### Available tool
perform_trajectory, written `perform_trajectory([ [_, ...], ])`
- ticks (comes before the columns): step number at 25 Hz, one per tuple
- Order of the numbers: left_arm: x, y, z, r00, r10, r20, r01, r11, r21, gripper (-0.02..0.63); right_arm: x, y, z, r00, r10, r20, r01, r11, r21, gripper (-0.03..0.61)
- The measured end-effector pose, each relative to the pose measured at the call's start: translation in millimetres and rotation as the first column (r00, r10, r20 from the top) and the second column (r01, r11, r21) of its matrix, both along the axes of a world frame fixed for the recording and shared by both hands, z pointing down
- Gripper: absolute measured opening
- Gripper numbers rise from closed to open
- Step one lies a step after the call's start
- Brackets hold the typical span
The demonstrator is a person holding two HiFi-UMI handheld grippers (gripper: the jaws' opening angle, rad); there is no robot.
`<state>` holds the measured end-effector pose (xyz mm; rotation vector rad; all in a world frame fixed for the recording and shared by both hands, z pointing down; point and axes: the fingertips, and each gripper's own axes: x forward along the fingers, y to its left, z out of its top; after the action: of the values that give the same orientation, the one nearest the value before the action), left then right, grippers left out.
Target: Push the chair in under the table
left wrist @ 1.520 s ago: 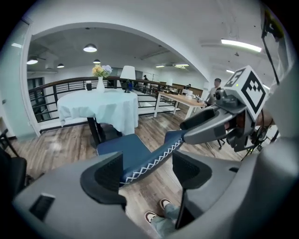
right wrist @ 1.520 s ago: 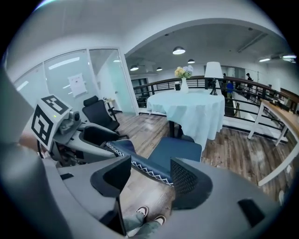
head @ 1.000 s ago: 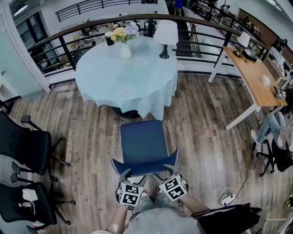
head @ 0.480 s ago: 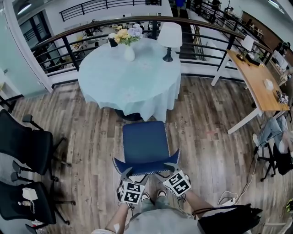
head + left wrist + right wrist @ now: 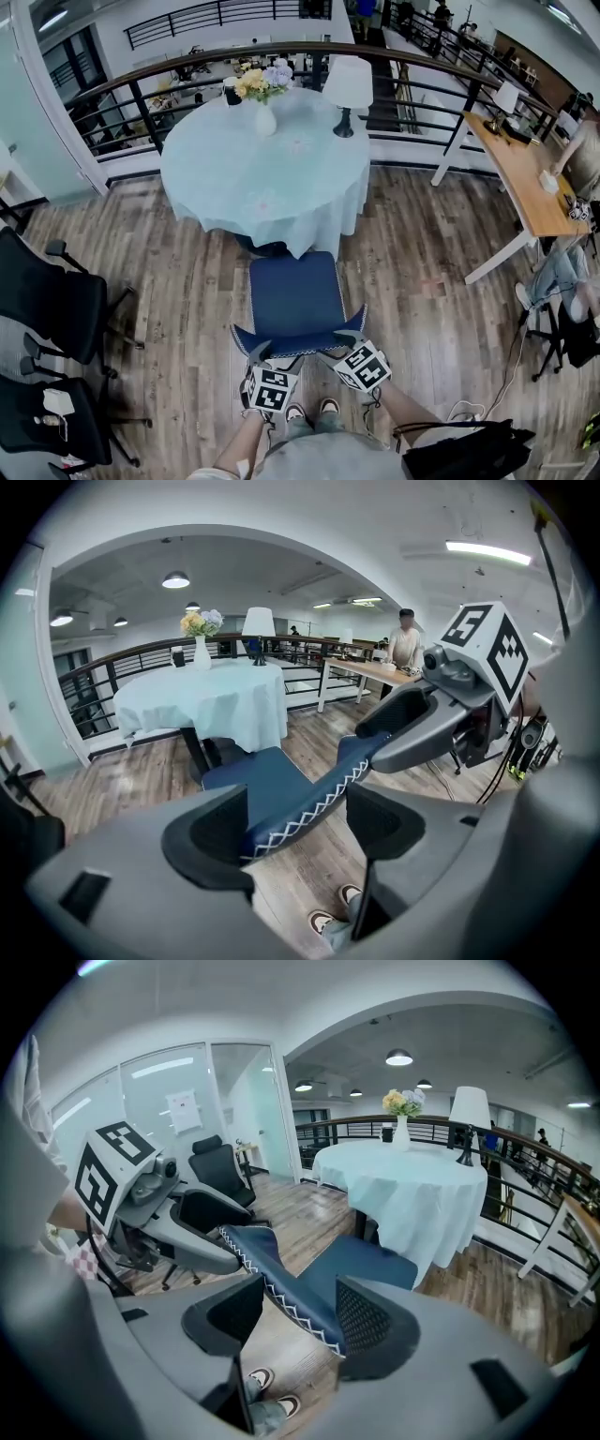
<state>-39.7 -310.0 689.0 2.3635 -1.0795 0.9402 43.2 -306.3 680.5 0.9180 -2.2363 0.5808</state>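
Observation:
A blue chair has its seat (image 5: 289,291) facing a round table draped in a pale cloth (image 5: 262,169), with the seat's front edge at the cloth's hem. Its backrest (image 5: 298,339) is nearest me. My left gripper (image 5: 259,357) straddles the left end of the backrest's top edge and my right gripper (image 5: 348,340) the right end. In the left gripper view the open left gripper (image 5: 298,822) has the backrest (image 5: 300,803) between its jaws, against the left pad. In the right gripper view the open right gripper (image 5: 300,1312) holds the backrest (image 5: 291,1288) loosely, near the right pad.
A flower vase (image 5: 265,117) and a white lamp (image 5: 347,84) stand on the table. Black office chairs (image 5: 47,300) are at the left. A wooden desk (image 5: 520,169) and a seated person (image 5: 562,267) are at the right. A railing (image 5: 281,47) runs behind the table. A black bag (image 5: 469,452) lies near my right foot.
The chair has slid a little toward the table, and both grippers have followed it forward on the backrest. The seat's front edge now meets the tablecloth's hem.

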Motion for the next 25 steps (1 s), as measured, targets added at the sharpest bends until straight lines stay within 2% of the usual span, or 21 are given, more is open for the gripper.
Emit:
perform_trajectory([
  [20, 9, -67, 3, 1.000, -0.026, -0.009, 0.026, 1.000, 0.003, 0.324, 8, -68, 0, 0.999, -0.042, -0.012, 0.042, 0.999, 0.002, 0.249],
  [25, 12, -85, 3, 0.999, -0.040, -0.006, 0.040, 0.999, -0.019, 0.324, 11, -88, 1, 0.999, -0.048, -0.014, 0.048, 0.999, 0.004, 0.249],
])
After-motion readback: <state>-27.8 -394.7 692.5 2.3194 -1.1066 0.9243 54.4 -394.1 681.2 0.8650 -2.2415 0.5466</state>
